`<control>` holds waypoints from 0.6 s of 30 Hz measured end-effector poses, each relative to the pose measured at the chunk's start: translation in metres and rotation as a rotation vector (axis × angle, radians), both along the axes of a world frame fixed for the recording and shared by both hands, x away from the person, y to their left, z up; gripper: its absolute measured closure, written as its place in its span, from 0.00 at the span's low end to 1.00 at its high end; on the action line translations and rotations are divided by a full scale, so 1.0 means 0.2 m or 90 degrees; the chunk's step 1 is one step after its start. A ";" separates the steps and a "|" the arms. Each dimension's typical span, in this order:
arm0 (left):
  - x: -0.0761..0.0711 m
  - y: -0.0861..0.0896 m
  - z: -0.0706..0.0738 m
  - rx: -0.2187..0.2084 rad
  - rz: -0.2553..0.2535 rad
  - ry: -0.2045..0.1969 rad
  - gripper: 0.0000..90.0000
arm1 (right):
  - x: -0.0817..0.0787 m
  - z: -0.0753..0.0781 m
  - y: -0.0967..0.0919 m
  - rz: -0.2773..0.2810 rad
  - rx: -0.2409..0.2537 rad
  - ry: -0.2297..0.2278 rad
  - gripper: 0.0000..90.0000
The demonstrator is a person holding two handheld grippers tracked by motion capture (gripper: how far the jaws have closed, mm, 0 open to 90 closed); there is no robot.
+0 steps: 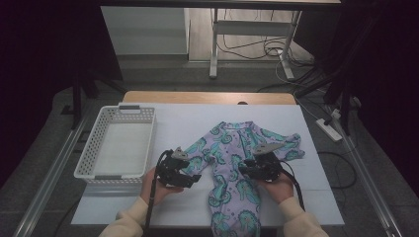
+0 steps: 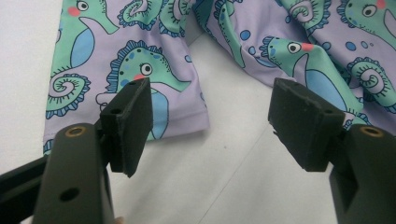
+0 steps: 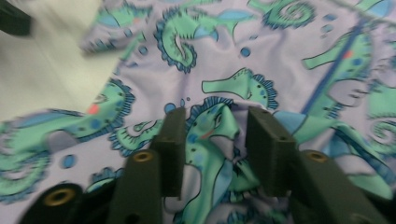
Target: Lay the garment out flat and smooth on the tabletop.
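Note:
A lilac baby garment (image 1: 228,147) printed with green seahorses lies spread on the white table cover (image 1: 188,118), its leg end reaching the front edge. My left gripper (image 1: 194,177) is at the garment's left side. In the left gripper view this gripper (image 2: 210,107) stands open over a sleeve cuff (image 2: 140,60) with only cloth and table beneath it. My right gripper (image 1: 245,170) rests on the garment's middle. In the right gripper view its jaws (image 3: 219,135) pinch a raised fold of the garment (image 3: 233,56).
A white slotted basket (image 1: 84,153) with nothing in it stands at the table's left, close to my left hand. Beyond the table are desk legs and cables on the floor, and a power strip (image 1: 330,129) lies to the right.

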State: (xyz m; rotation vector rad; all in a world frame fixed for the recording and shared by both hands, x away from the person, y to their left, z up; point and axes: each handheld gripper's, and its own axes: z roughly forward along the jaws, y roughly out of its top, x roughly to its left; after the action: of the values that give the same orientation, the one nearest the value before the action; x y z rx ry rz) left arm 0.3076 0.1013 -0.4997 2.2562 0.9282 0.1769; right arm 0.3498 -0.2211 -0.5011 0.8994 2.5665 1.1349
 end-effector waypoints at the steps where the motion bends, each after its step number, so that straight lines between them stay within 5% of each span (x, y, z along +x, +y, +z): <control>1: 0.00 0.00 0.00 -0.001 0.000 0.000 0.35 | -0.02 0.02 -0.02 -0.003 0.011 -0.006 0.62; 7: 0.00 0.00 0.00 -0.001 0.000 -0.002 0.35 | -0.13 0.09 -0.17 -0.033 0.046 -0.026 0.60; 14: 0.00 -0.01 0.00 0.000 -0.002 -0.002 0.35 | -0.14 -0.02 -0.22 -0.054 -0.042 -0.011 0.60; 18: 0.00 0.00 0.01 -0.002 -0.001 -0.002 0.35 | -0.15 -0.07 -0.17 -0.033 -0.068 0.004 0.59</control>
State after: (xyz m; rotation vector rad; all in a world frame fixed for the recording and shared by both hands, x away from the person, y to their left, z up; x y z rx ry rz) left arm 0.3084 0.1014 -0.4986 2.2531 0.9249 0.1774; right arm 0.3202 -0.2561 -0.5153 0.9399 2.5664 0.9730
